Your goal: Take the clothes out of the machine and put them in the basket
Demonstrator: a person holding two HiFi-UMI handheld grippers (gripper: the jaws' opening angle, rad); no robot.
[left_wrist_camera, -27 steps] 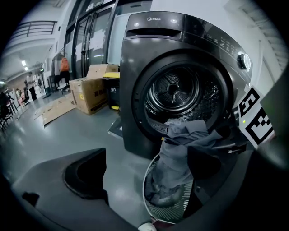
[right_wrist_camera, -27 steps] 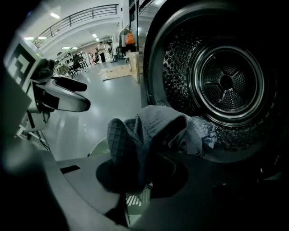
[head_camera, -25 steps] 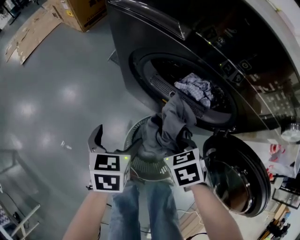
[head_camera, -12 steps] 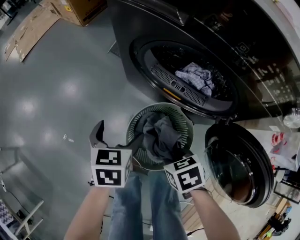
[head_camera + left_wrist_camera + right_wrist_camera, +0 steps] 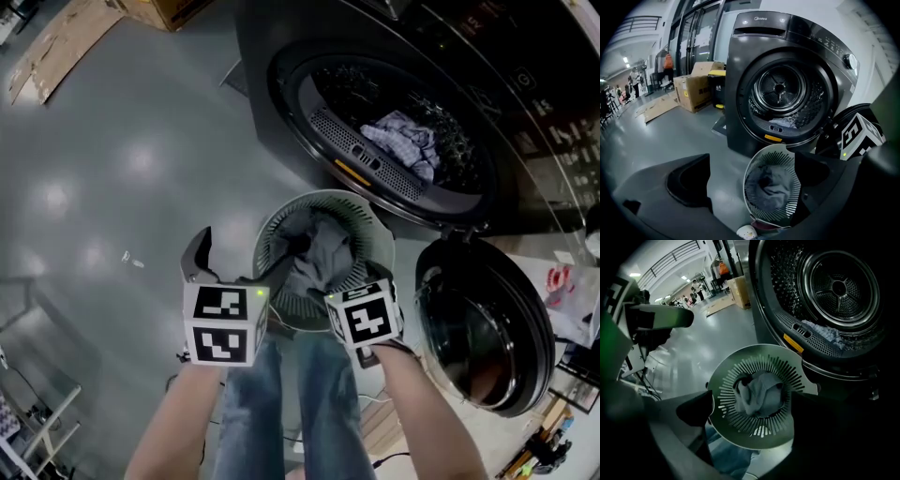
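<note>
The dark washing machine point(image 5: 281, 112) stands with its round door point(image 5: 487, 323) swung open to the right. A checked cloth point(image 5: 408, 141) point(image 5: 785, 123) point(image 5: 825, 331) lies in the drum. Below the opening, on the floor, stands a pale slotted basket point(image 5: 272, 225) point(image 5: 754, 161) point(image 5: 736, 357) with a grey garment point(image 5: 319, 253) point(image 5: 771, 185) point(image 5: 759, 392) inside. My right gripper point(image 5: 352, 281) point(image 5: 757, 408) points down over the basket. Its jaws have just been opening and nothing is between them. My left gripper point(image 5: 234, 267) point(image 5: 752, 178) hangs open and empty at the basket's left rim.
Flattened cardboard point(image 5: 56, 47) and boxes point(image 5: 696, 89) lie on the grey floor to the left of the machine. The person's legs in jeans point(image 5: 281, 403) stand right behind the basket. A metal frame point(image 5: 37, 422) sits at the lower left.
The grey garment hung from my shut right gripper above the basket; now it lies in the basket and the right jaws stand open. The right gripper has sunk lower.
</note>
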